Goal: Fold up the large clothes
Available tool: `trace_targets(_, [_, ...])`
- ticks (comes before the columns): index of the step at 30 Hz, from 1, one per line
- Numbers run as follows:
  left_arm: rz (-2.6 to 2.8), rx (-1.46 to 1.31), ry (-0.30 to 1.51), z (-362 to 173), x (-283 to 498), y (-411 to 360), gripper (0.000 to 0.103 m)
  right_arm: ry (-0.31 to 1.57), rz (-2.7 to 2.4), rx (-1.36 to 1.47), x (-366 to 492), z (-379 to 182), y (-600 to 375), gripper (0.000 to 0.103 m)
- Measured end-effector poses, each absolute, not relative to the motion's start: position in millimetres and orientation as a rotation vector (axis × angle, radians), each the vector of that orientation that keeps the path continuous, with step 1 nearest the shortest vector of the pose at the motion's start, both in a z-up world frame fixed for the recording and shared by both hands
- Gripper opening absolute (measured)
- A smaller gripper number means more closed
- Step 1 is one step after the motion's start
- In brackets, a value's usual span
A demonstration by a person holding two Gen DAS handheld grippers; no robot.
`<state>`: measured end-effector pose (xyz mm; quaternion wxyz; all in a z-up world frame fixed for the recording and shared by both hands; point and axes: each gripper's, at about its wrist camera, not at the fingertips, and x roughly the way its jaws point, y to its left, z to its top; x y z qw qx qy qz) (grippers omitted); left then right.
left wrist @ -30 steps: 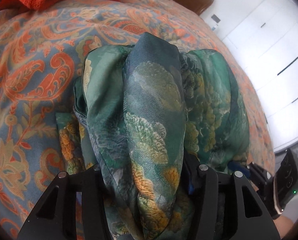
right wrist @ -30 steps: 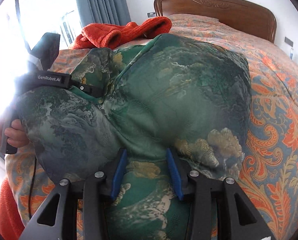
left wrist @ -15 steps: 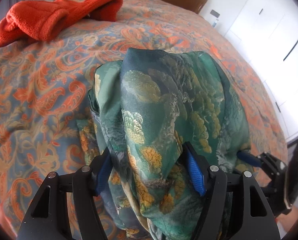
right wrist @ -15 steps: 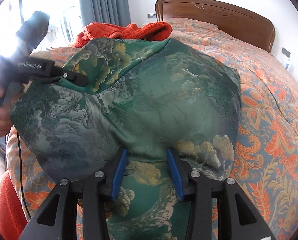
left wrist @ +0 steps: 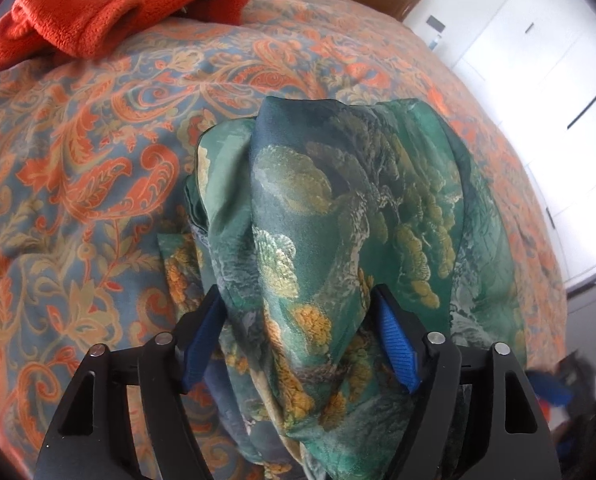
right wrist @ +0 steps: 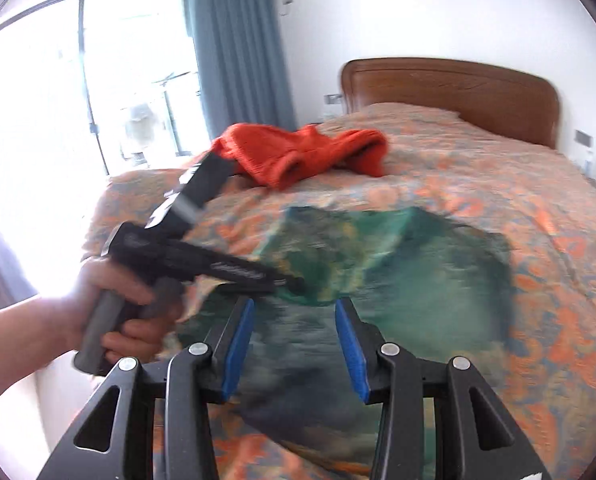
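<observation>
- Green patterned garment: bunched, centre frame, on the paisley bed.
- Left tongs: jaws opening, fabric draped between the blue pads.
- Right tongs: partly open; grip on the blurred cloth cannot be told.
- Orange garment: upper left.

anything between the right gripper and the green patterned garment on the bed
Nothing visible. The right gripper hangs just above the green garment with bare air between. The left gripper works the garment's left side, jaws opening with cloth between them, off that path.
</observation>
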<state>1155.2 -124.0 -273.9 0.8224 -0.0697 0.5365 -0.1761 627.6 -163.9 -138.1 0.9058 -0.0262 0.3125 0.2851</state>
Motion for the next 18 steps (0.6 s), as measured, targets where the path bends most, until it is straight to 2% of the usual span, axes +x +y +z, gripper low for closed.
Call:
trace_targets(8, [-0.328,-0.049,1.189,-291,1157,-129,0.078,0.805,0.601,-0.101,632,-221,-127,0.043])
trace_targets(13, [-0.317,-0.085,1.198,-298,1159,-125,0.081,0.827,0.583,-0.094,641,-236,-129,0.043])
trace_targets(18, [-0.315,-0.122,1.185,-301,1157,-124,0.083,0.845,0.578,-0.111,642,-226,-126,0.043])
